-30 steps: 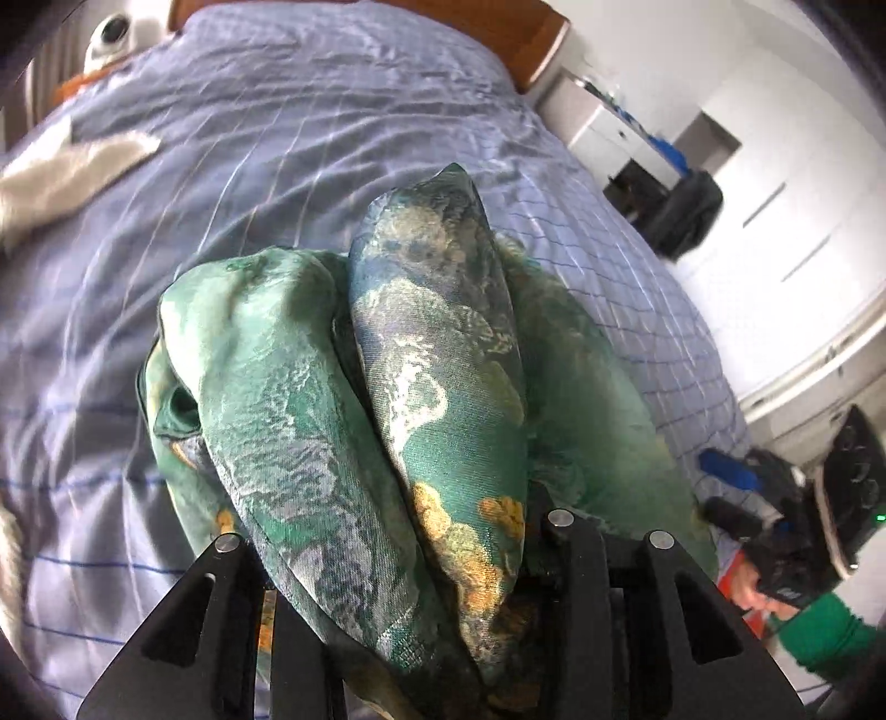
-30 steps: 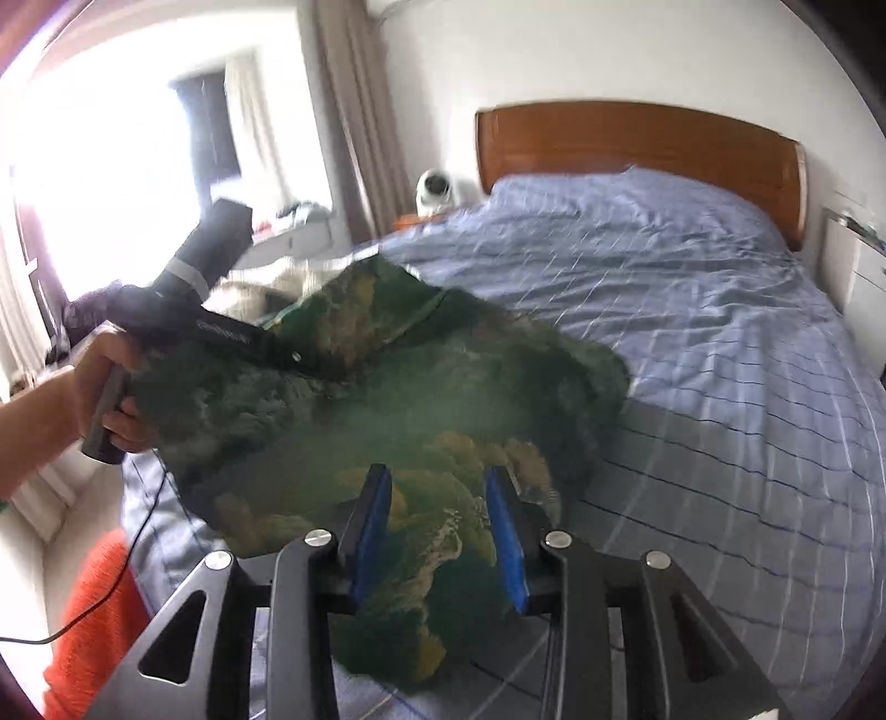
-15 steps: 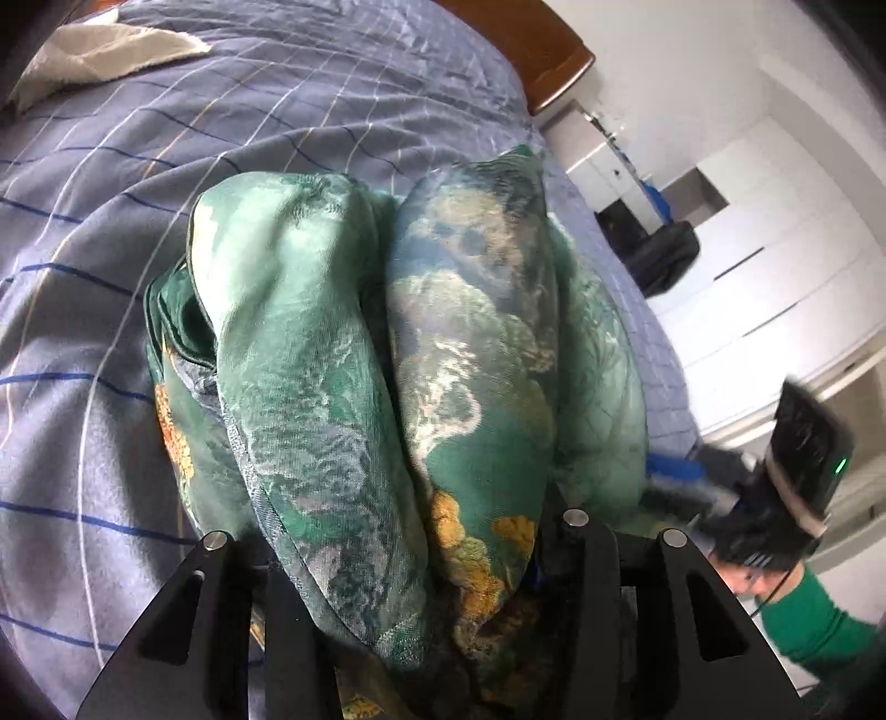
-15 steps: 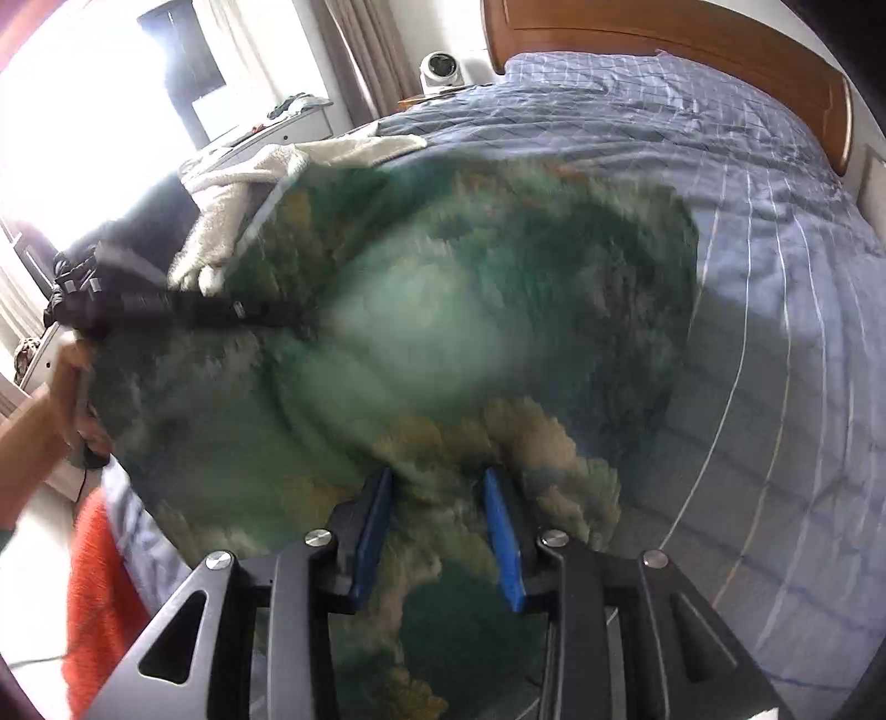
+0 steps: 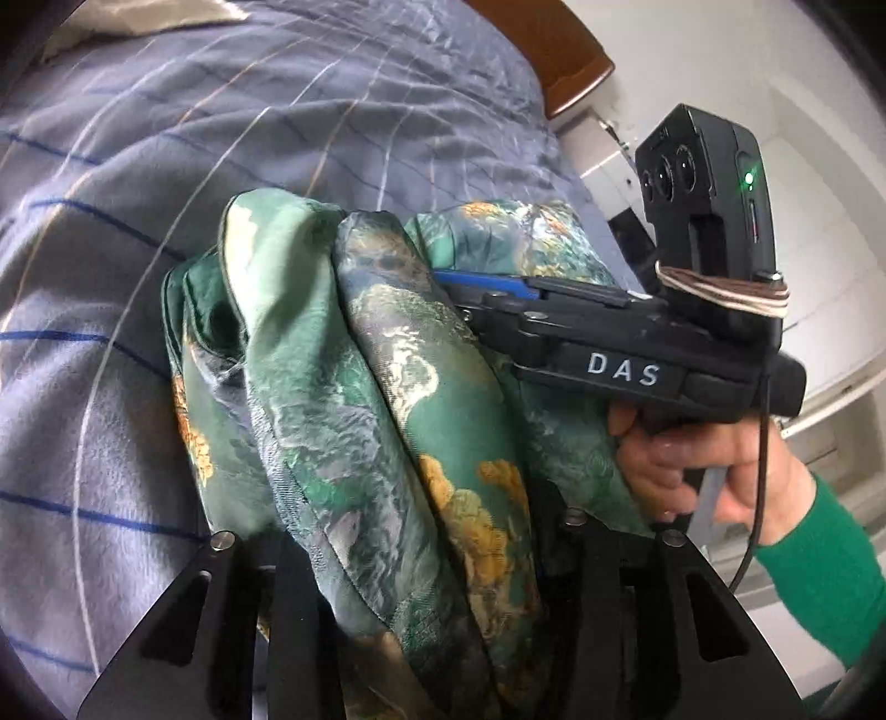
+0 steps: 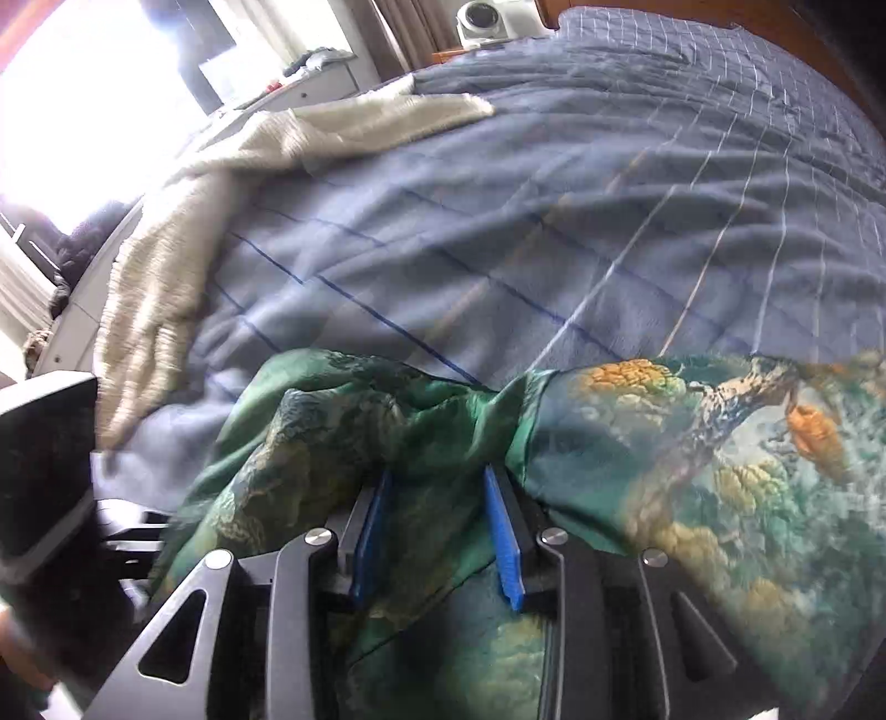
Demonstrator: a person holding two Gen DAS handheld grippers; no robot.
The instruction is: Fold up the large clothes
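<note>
Left wrist view: I'm clamping both grippers, left [image 5: 421, 554] and right [image 6: 437, 531], on the green garment [image 5: 360, 387], bunching it to fold over the bed [image 5: 277, 111].

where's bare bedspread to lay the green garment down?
Free: the blue checked bedspread between the cream knit and the green garment, up to the headboard. Crowded: near edge, where both hand-held grippers, left and right, bunch the garment.

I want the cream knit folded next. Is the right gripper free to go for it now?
Probably not. The right tongs are shut on the green garment; the cream knit lies unobstructed further across the bed, so release first.
</note>
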